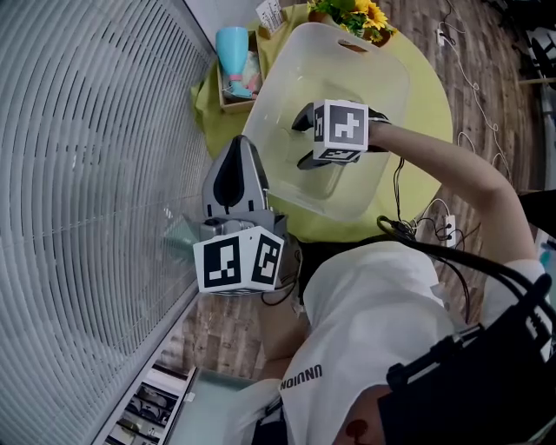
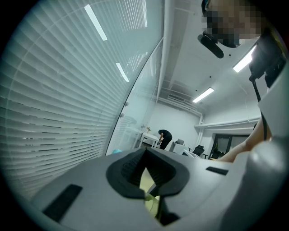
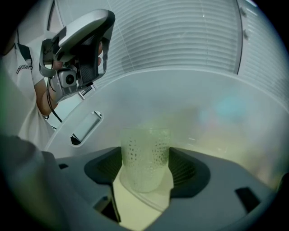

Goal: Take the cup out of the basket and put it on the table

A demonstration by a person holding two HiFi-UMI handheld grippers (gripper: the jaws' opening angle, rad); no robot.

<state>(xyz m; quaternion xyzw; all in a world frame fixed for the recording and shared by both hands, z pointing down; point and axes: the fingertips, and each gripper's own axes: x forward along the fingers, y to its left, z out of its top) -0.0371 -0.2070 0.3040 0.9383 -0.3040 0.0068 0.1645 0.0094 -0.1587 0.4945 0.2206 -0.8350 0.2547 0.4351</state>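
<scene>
A clear dimpled cup (image 3: 144,167) stands upright inside the translucent white basket (image 1: 382,78), on its floor. My right gripper (image 3: 145,153) is shut on the cup, with a pad pressed against each side. In the head view the right gripper (image 1: 304,139) reaches into the basket from the right, and its marker cube hides the cup. My left gripper (image 1: 238,143) is held outside the basket near its front left corner, shut and empty. In the left gripper view the left gripper (image 2: 145,151) points up at the room, its tips meeting.
The basket sits on a round yellow-green table (image 1: 426,96). Behind it are a light-blue cup (image 1: 233,48) in a small wooden box and sunflowers (image 1: 360,13). Window blinds (image 1: 87,174) run along the left. Cables lie on the wooden floor at right.
</scene>
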